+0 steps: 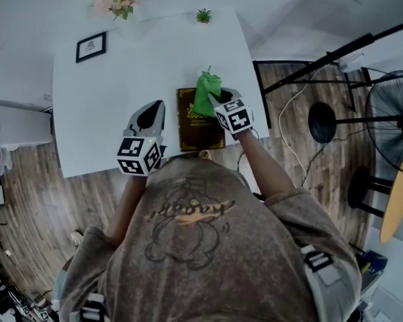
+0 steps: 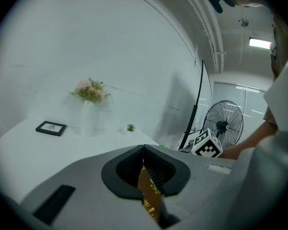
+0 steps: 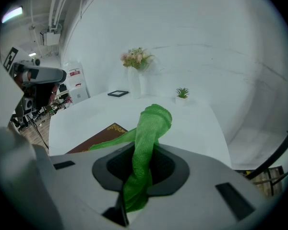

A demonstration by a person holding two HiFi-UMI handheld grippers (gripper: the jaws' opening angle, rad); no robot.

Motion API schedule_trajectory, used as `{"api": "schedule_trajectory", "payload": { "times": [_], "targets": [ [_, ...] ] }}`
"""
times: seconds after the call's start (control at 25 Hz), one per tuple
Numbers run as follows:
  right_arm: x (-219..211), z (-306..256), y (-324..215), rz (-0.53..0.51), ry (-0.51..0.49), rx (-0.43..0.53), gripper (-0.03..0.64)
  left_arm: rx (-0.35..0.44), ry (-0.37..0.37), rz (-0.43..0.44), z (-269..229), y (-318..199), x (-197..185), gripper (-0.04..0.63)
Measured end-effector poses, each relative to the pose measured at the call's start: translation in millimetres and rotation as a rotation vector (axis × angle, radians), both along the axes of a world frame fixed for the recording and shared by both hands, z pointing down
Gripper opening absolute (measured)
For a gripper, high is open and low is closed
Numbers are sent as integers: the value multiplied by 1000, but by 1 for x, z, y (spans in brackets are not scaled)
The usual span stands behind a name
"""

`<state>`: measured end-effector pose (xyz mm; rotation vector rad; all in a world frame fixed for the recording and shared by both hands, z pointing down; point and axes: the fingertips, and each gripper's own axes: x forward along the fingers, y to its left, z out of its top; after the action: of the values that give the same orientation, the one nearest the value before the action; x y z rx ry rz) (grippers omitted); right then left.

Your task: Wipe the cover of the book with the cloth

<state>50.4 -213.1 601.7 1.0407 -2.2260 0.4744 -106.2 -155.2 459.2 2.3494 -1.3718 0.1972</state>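
Illumination is cool, even and bright in all three views. In the head view the white surface [image 1: 121,106] reads close to overexposed, with little texture and only faint shadows along its edges. A lit ceiling panel [image 2: 259,43] shows at the upper right of the left gripper view. A second ceiling lamp [image 3: 12,14] glows at the upper left of the right gripper view. Both gripper views are strongly fisheye: straight lines bow and the corners fall to black. The housings of the left gripper [image 2: 144,150] and right gripper [image 3: 144,152] look soft, probably out of focus. The cloth [image 3: 146,128] renders sharp and saturated.
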Motion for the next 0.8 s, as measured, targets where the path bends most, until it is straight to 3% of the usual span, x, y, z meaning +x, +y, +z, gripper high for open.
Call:
{"api": "schedule_trajectory", "payload": {
  "times": [0.32,0.48,0.8],
  "targets": [
    [48,3,-1,83,32,-12,66,-8,0,7,3,6,3,5],
    [61,-7,5,120,-12,-30,67,-5,4,16,1,8,6,3],
    [18,-51,25,37,-146,8,67,-8,14,39,2,11,16,3]
  ]
}}
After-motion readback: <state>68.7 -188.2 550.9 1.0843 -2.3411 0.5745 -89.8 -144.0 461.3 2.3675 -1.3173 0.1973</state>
